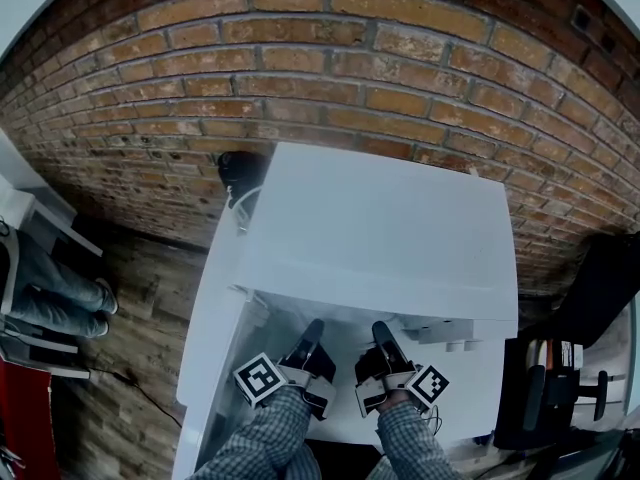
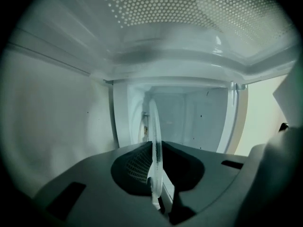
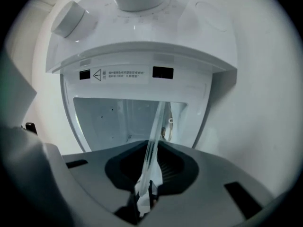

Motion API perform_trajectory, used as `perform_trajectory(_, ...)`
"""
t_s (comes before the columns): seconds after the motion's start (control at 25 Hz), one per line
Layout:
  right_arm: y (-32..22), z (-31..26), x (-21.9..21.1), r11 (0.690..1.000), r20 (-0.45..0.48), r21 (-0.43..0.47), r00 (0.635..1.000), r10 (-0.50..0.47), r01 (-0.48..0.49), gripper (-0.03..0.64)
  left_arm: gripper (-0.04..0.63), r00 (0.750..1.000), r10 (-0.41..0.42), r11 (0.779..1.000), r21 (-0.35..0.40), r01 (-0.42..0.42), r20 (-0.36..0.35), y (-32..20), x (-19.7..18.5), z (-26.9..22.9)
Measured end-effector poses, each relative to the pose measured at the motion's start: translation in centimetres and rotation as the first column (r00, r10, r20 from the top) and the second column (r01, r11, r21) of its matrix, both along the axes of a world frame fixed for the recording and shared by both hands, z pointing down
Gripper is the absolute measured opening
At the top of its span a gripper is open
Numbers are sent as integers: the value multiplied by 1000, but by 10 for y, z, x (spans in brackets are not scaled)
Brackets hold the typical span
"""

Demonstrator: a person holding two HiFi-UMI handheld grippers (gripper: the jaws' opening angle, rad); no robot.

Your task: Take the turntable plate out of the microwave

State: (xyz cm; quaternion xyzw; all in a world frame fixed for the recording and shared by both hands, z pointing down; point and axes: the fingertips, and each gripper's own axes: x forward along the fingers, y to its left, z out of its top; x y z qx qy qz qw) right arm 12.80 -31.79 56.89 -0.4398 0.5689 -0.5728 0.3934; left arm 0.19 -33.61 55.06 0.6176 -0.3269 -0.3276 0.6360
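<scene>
The boxy white microwave (image 1: 380, 218) stands open, its clear round glass turntable plate (image 2: 155, 131) gripped but seemingly not yet clear of the cavity's front edge, its rim clamped by both the left gripper (image 1: 314, 330) and the right gripper (image 1: 384, 332).

White microwave (image 1: 380, 218), red-brown brick wall (image 1: 300, 58), seemingly clear turntable plate (image 2: 155, 141)

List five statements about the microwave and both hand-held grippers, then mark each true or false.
The left hand-held gripper is shut on the glass turntable plate. True.
The right hand-held gripper is empty. False: it grips the plate too.
The microwave is white. True.
The wall behind is tiled. False: it is a brick wall.
The microwave is closed. False: it stands open, and both hand-held grippers reach inside.
</scene>
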Motion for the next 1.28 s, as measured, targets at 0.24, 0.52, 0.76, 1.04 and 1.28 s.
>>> perform_trajectory(0.24,20,-12,-6,1000,-9,19,1000,1,0,54,41,1000,8,1000,18,-7,-7,20,-6,-10)
perform_trajectory(0.52,50,-26,-17,999,-36,50,999,10,-9,54,41,999,15,1000,22,-14,-51,51,-18,-20)
perform_trajectory(0.76,74,-36,-23,997,-57,71,998,21,-17,55,41,998,23,1000,18,-22,-65,75,-23,-24)
perform_trajectory(1.04,107,-37,-24,996,-29,87,999,40,-37,55,43,998,38,997,68,-35,-42,104,-22,-33)
perform_trajectory(1.28,143,-47,-24,994,-65,113,998,-3,10,57,43,998,-1,996,89,7,-62,145,-23,-43)
